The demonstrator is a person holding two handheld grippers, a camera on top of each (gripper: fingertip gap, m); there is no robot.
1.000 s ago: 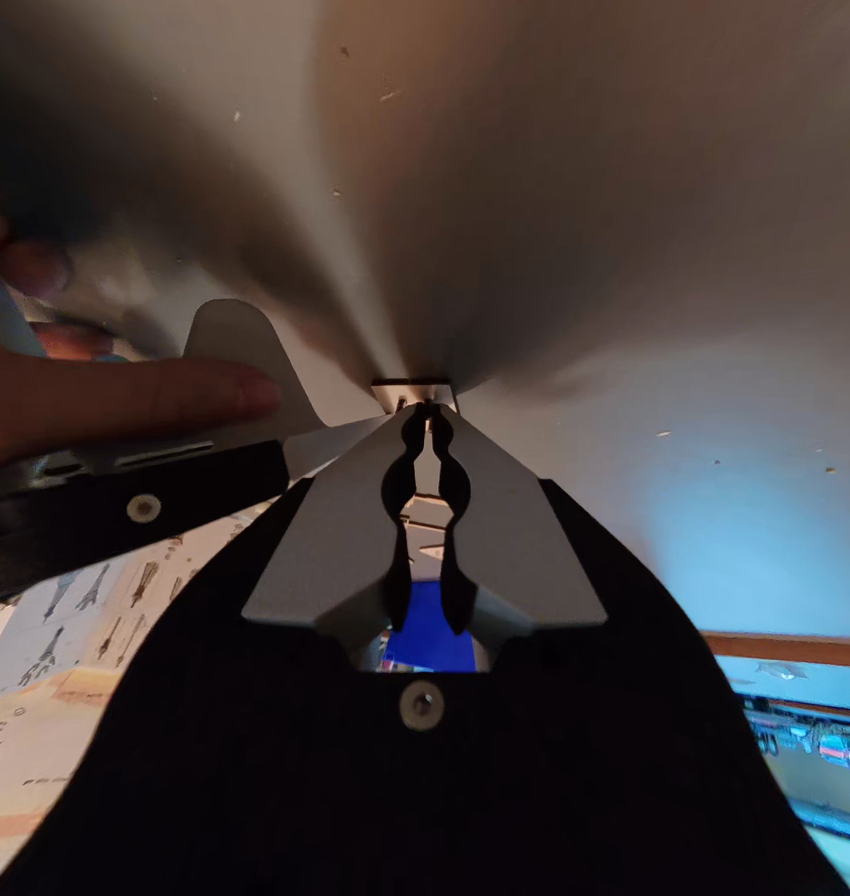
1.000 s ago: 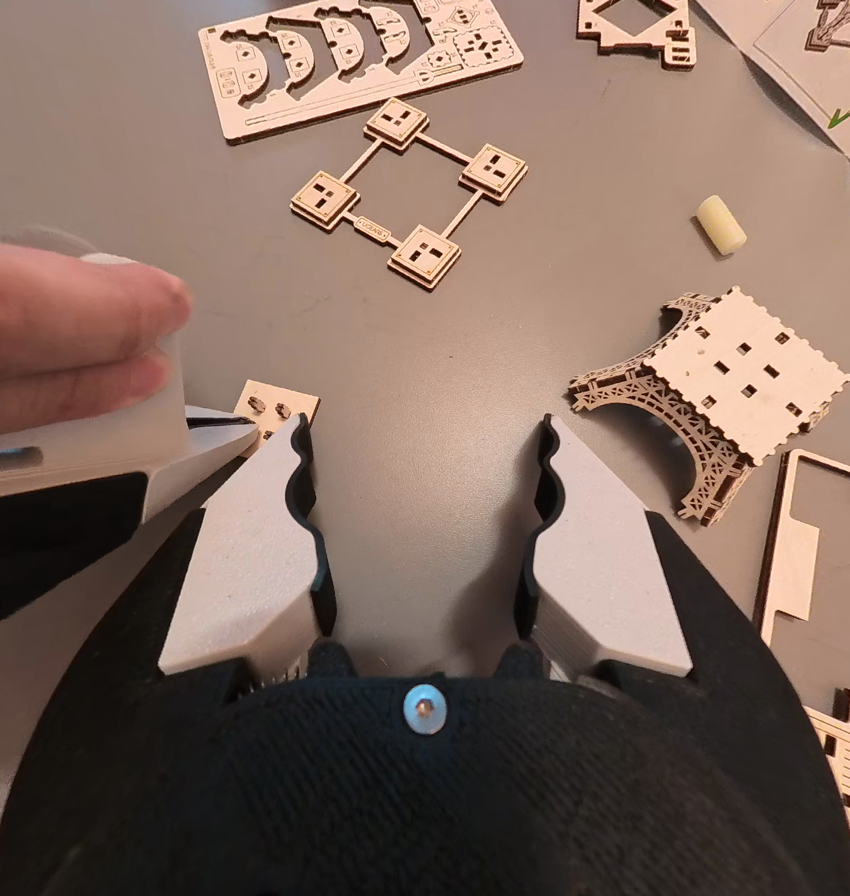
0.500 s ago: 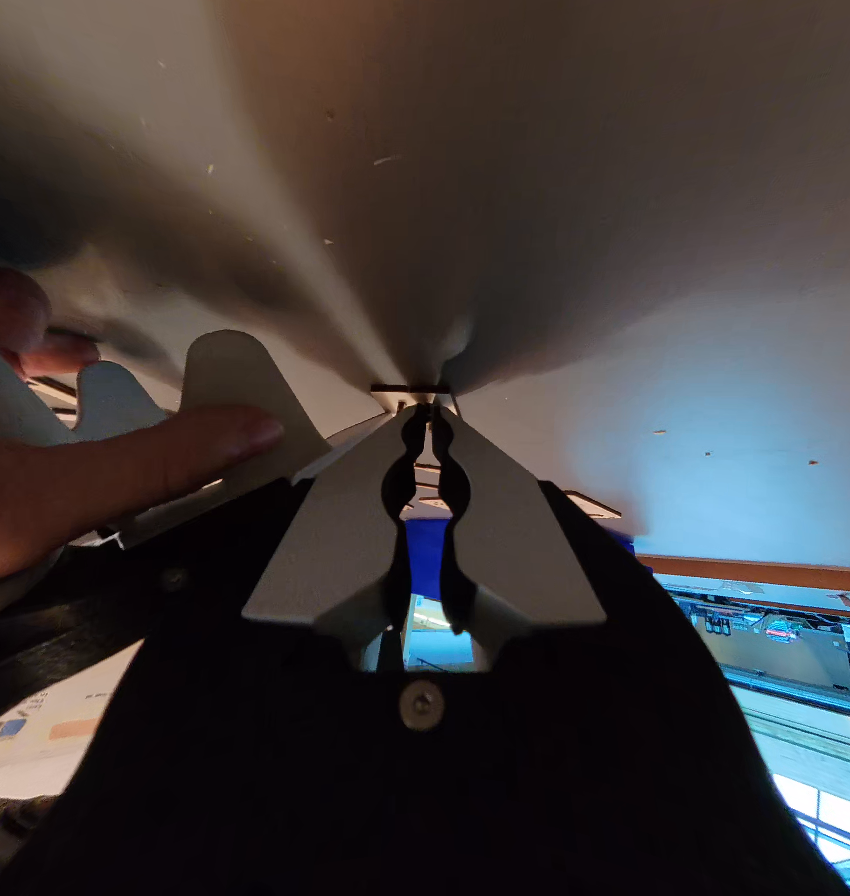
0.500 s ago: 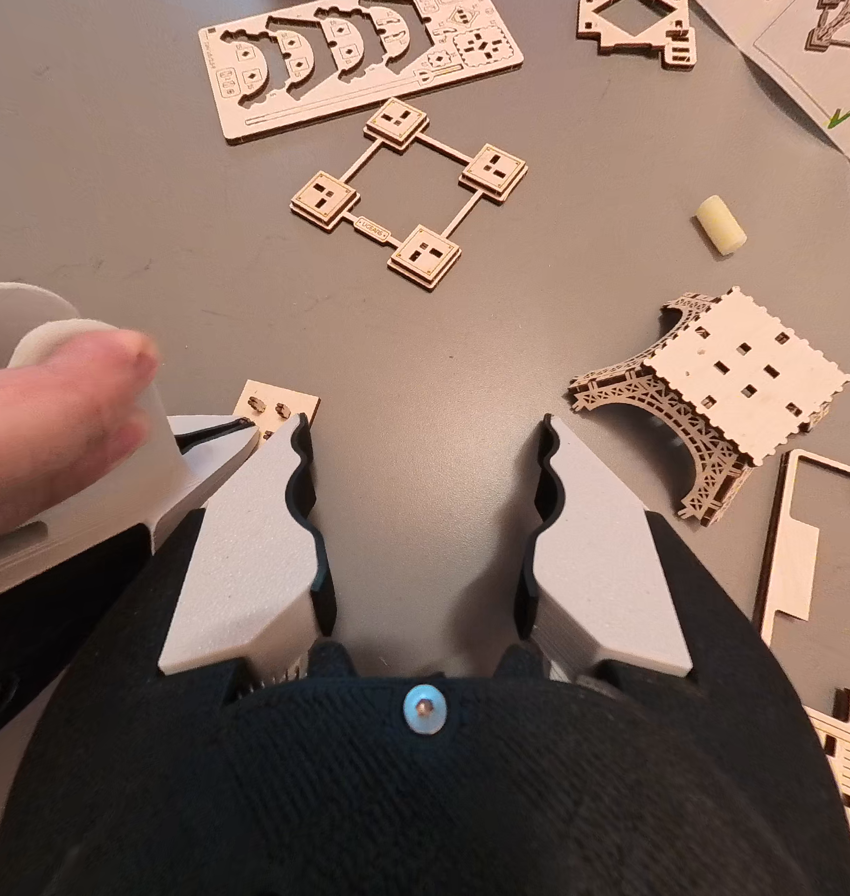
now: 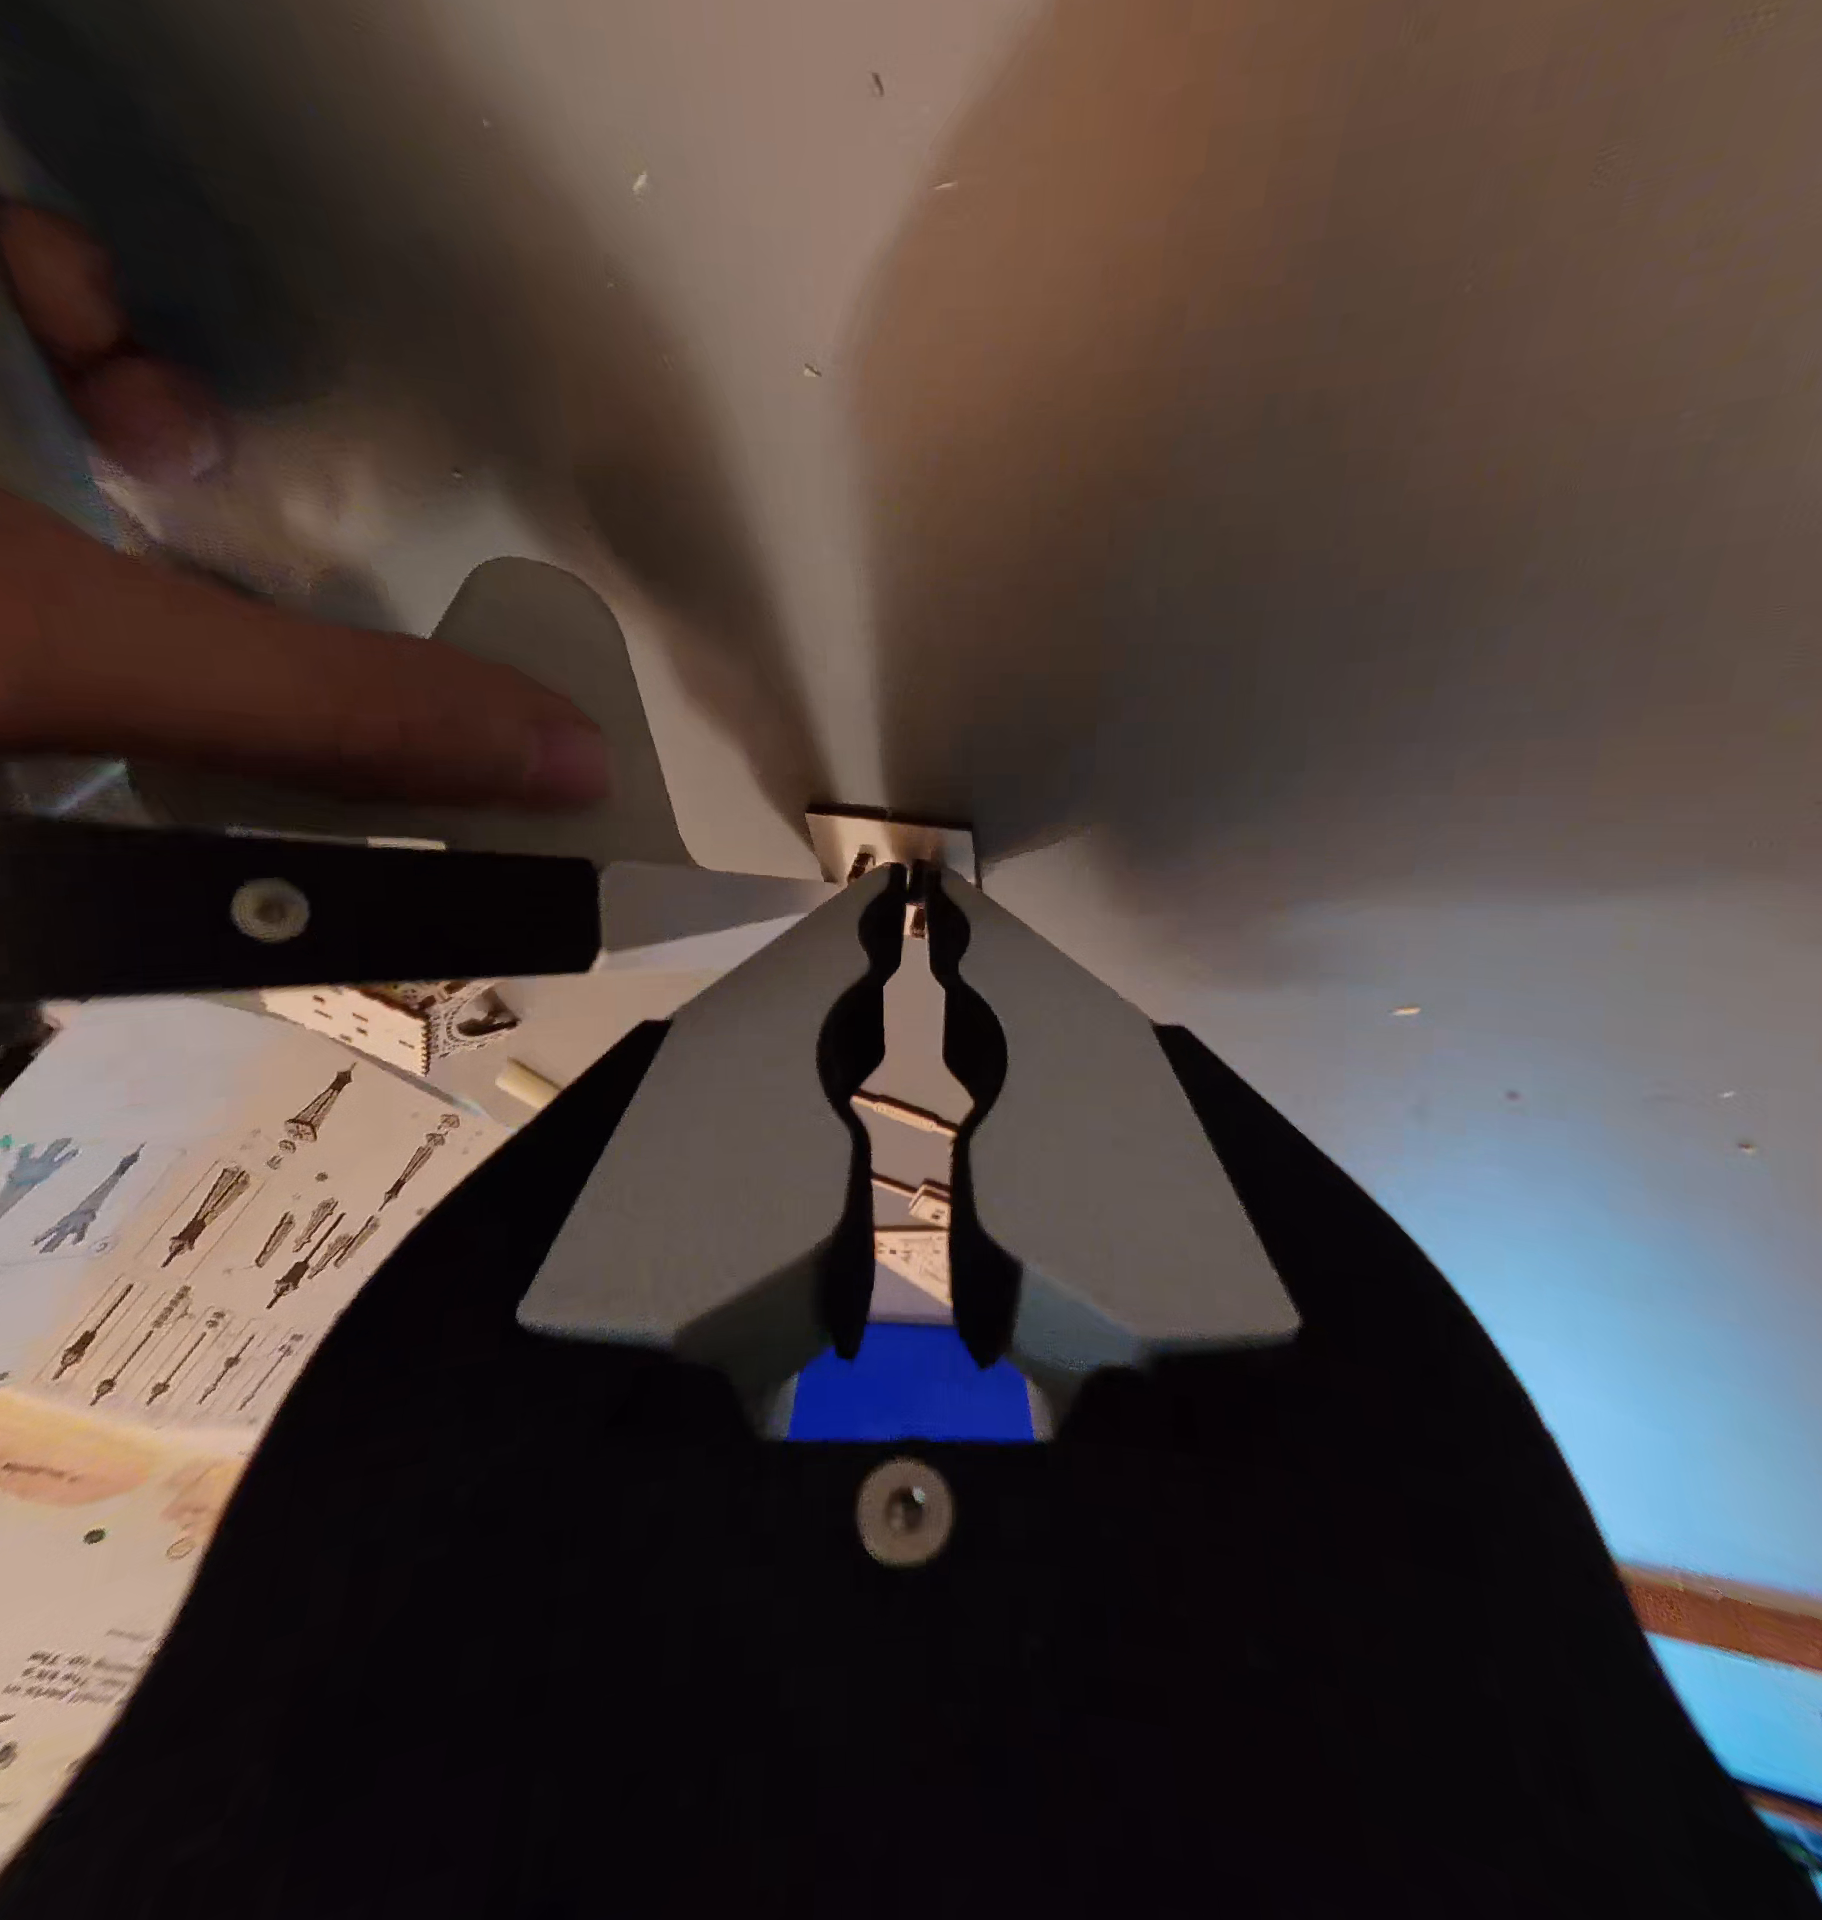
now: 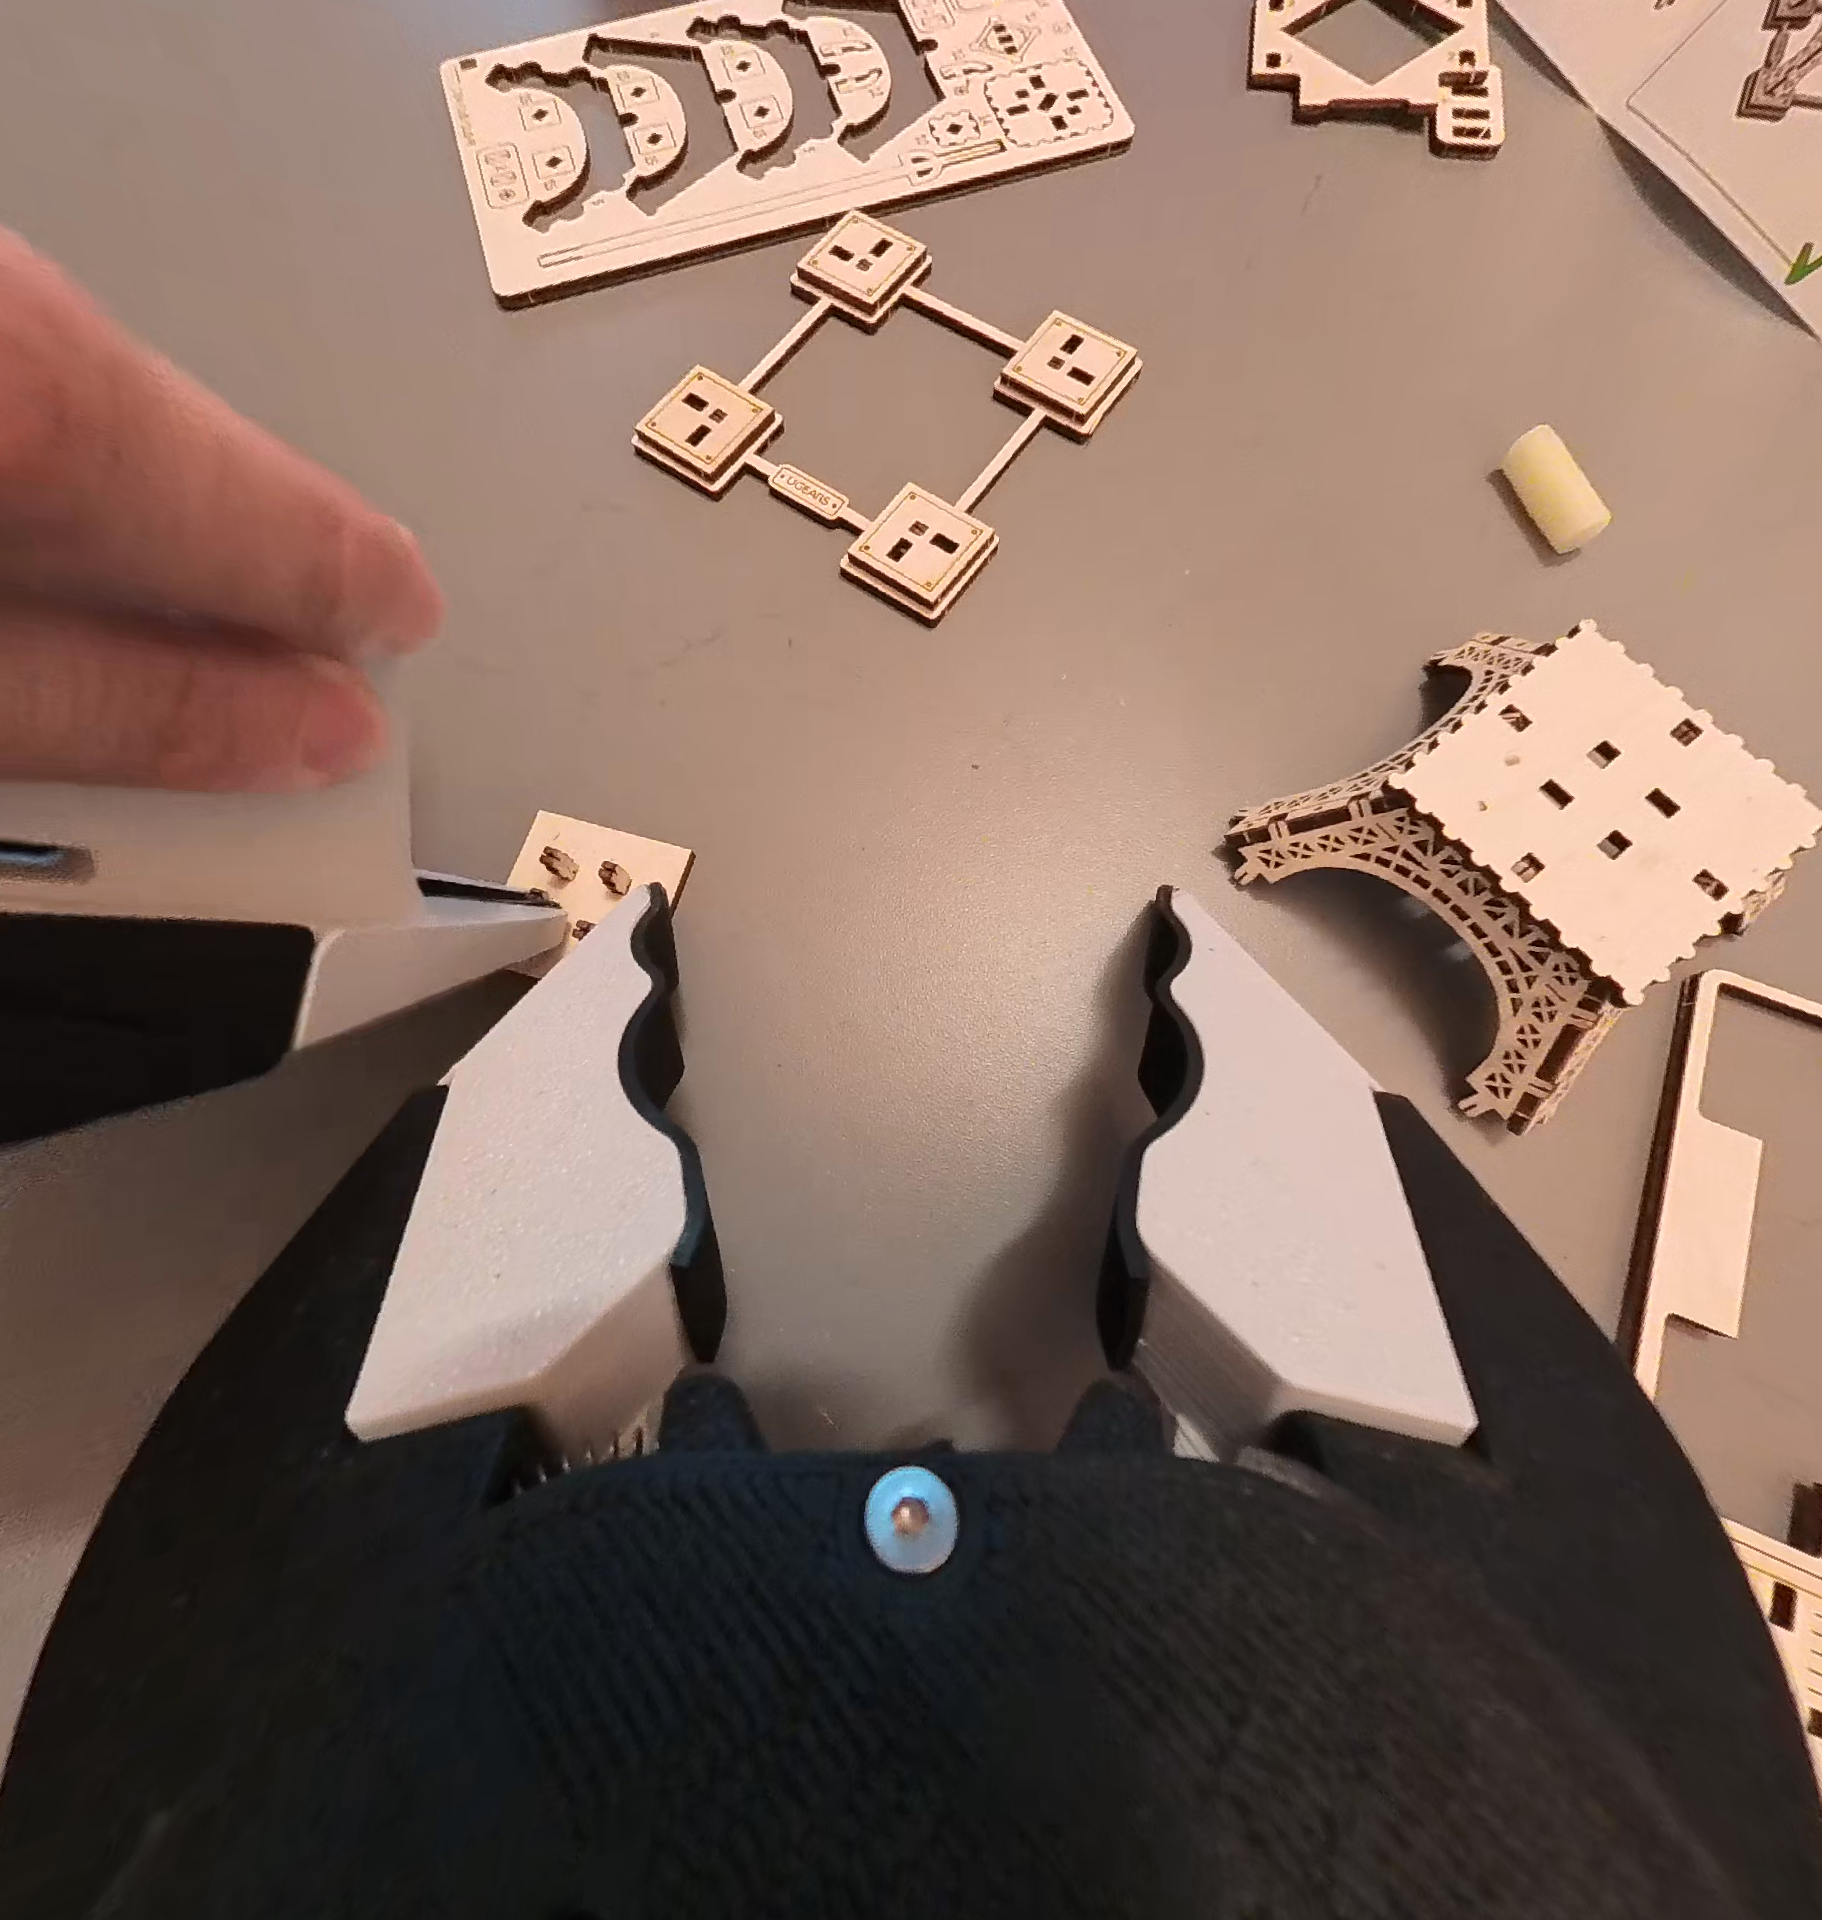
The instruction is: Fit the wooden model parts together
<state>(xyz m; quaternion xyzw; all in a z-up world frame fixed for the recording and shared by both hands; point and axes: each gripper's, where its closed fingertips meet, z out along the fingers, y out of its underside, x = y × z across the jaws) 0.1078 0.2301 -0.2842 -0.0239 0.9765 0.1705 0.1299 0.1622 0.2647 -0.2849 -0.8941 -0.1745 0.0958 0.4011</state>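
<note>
Left claw [image 5: 909,871] clamping small wooden plate [image 6: 616,871]

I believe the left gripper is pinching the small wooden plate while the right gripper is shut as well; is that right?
Not quite: the right gripper is open, its fingers spread wide over bare table, as the right wrist view shows. The left gripper does pinch the small wooden plate.

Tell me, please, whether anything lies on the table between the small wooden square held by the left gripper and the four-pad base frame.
Nothing visible does. In the right wrist view the small wooden square, pinched by the left gripper, and the four-pad base frame are separated only by bare grey table. The right gripper stands open beside the square, not between them.
</note>
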